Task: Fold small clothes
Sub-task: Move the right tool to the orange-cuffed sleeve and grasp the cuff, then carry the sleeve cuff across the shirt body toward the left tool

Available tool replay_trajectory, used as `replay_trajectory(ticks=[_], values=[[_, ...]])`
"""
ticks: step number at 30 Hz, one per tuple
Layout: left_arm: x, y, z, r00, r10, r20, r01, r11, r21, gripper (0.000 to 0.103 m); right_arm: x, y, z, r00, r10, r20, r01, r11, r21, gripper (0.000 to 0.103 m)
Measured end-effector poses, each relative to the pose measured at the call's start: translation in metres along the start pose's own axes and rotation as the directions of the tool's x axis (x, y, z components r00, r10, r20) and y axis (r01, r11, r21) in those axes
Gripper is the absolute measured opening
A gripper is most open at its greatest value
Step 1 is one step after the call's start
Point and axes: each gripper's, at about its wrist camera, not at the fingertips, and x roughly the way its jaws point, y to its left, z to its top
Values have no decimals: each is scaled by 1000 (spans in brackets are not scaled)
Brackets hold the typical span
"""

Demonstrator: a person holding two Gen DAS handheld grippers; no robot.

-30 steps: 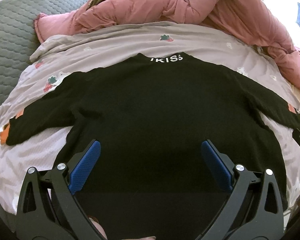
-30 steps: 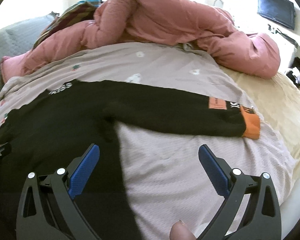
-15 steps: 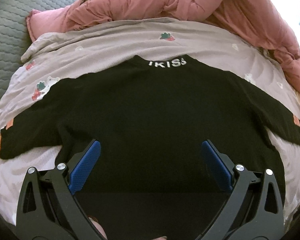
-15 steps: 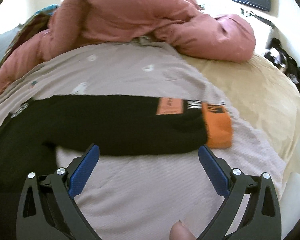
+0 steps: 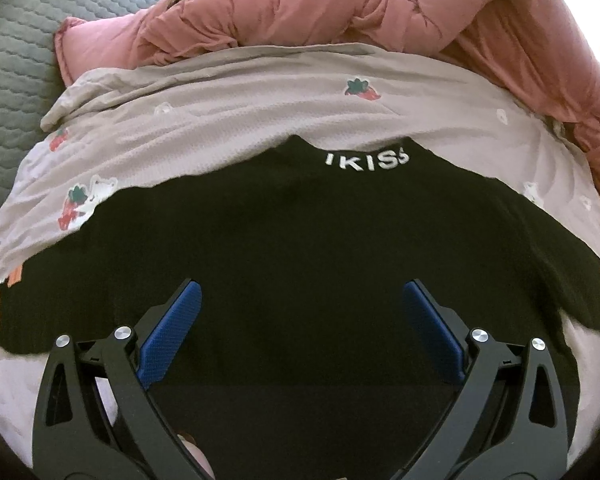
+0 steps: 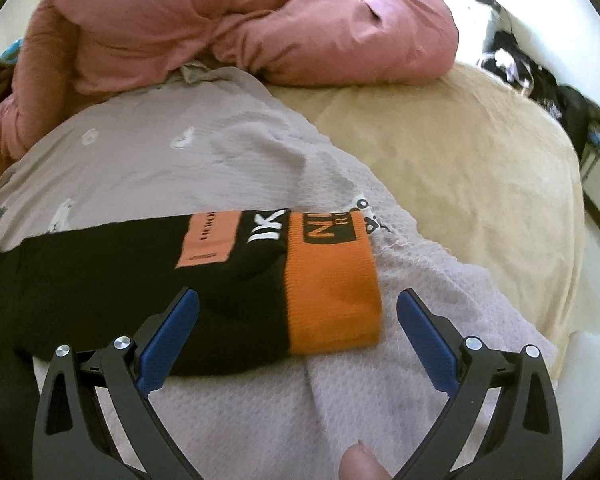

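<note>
Right hand-held gripper [image 6: 298, 308], jaws spread wide and empty, hovered over the ribbed orange cuff [image 6: 330, 288]; left hand-held gripper [image 5: 302, 300], likewise open, above the black knit sweater [image 5: 300, 248] lying flat on the waffle-textured bedspread [image 5: 240, 92].

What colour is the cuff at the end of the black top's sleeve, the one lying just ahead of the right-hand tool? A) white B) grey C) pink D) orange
D: the right wrist view shows the cuff as a broad orange band ending the black sleeve, between the open fingers of the right gripper.
</note>
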Motion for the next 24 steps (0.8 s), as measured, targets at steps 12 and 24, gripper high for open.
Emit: replay_trajectory(ticks=[12, 24], values=[[26, 8, 18, 999, 22, 33, -22, 1000, 0, 95, 14, -3, 13, 1000, 22, -9, -22, 1000, 12, 29], [26, 31, 5, 1000, -20, 21, 22, 996, -86, 95, -48, 36, 23, 957, 255, 136, -251, 967, -47, 22]])
